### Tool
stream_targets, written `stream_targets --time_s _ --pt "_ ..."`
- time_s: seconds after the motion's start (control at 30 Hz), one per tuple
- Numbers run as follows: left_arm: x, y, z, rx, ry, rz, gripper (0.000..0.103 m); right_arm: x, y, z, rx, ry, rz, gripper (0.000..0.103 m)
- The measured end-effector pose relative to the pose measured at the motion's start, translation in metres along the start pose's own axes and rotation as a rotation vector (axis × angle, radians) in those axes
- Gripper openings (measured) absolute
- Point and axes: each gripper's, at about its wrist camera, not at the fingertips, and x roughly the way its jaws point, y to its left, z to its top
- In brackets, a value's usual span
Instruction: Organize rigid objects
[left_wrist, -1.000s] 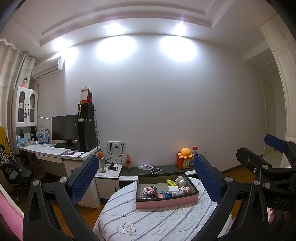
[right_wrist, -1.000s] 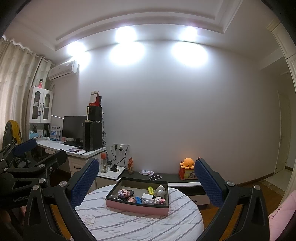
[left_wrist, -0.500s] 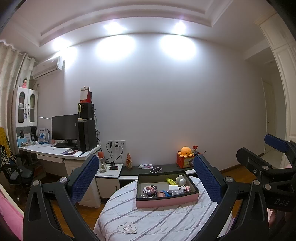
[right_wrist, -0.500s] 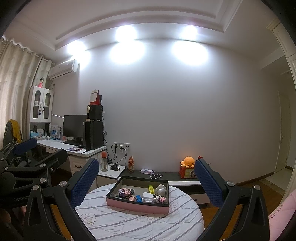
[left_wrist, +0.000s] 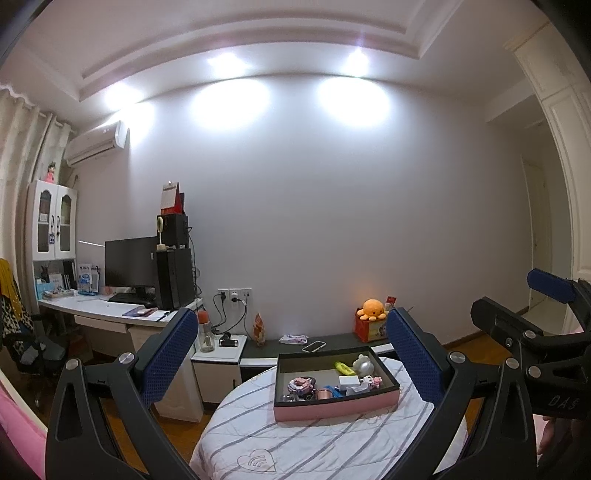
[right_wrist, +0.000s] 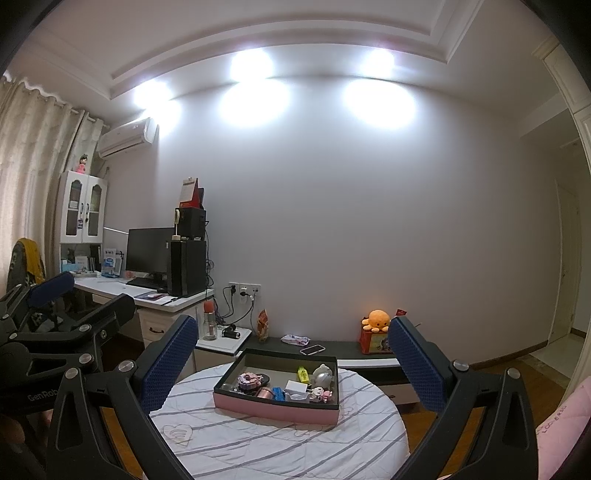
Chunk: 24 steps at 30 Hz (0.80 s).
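The left gripper (left_wrist: 291, 354) and right gripper (right_wrist: 291, 360) are wide open, holding nothing, far from the table. The little toys sit together in the pink tray (right_wrist: 277, 408) so they stay tidy on the round table (right_wrist: 280, 443).

We hold both grippers level, side by side and pointing forward: the left gripper (left_wrist: 293, 354) with its blue-padded fingers (left_wrist: 168, 356) spread wide and empty, the right gripper (right_wrist: 291, 360) likewise parted, gripping nothing. Each shows at the edge of the other's view.

You face a white wall (left_wrist: 314, 221) lit by ceiling lights (left_wrist: 225, 61); desk (left_wrist: 103, 312) left, wooden floor (left_wrist: 177, 435) below.
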Motion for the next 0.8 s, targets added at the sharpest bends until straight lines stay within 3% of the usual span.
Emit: stream_targets --time_s 0.8 --pt "0.0040 -0.0004 -0.0013 0.005 0.008 0.004 0.103 -0.0024 0.0064 -0.0020 -0.003 0.010 0.000 0.103"
